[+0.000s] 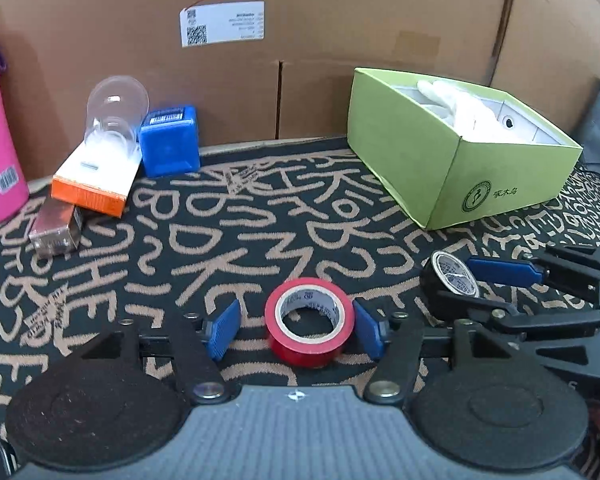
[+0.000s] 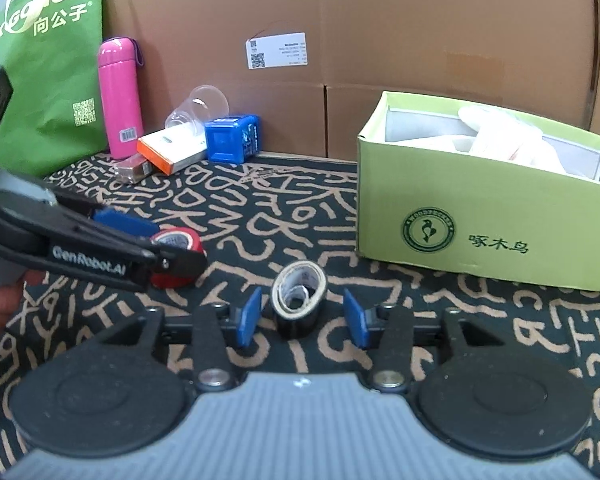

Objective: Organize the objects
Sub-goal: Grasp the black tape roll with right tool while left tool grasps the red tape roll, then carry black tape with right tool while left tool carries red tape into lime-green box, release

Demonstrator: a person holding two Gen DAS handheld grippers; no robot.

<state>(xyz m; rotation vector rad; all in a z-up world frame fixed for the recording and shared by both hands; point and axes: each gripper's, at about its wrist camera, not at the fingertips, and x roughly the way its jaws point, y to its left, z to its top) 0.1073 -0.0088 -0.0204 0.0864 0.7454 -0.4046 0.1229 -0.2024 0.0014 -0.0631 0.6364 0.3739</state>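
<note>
A red tape roll [image 1: 310, 322] stands on the patterned cloth between the blue pads of my left gripper [image 1: 296, 320]. The right pad touches the roll's side and the left pad [image 1: 222, 330] stands clear of it, so the jaws are open. A black tape roll [image 2: 298, 300] sits between the pads of my right gripper [image 2: 303, 312], with a gap on each side. In the left wrist view the black roll [image 1: 452, 280] and right gripper [image 1: 466, 286] lie at the right. In the right wrist view the red roll [image 2: 176, 256] and left gripper [image 2: 172, 246] lie at the left.
An open green box [image 1: 500, 184] [image 2: 480, 220] holding white items stands at the back right. At the back left are a pink bottle [image 2: 120, 100], an orange-white box [image 1: 96, 180], a blue cube [image 1: 170, 142], a clear cup [image 1: 116, 108] and a small brown box [image 1: 56, 230]. A cardboard wall [image 1: 340, 40] closes the back.
</note>
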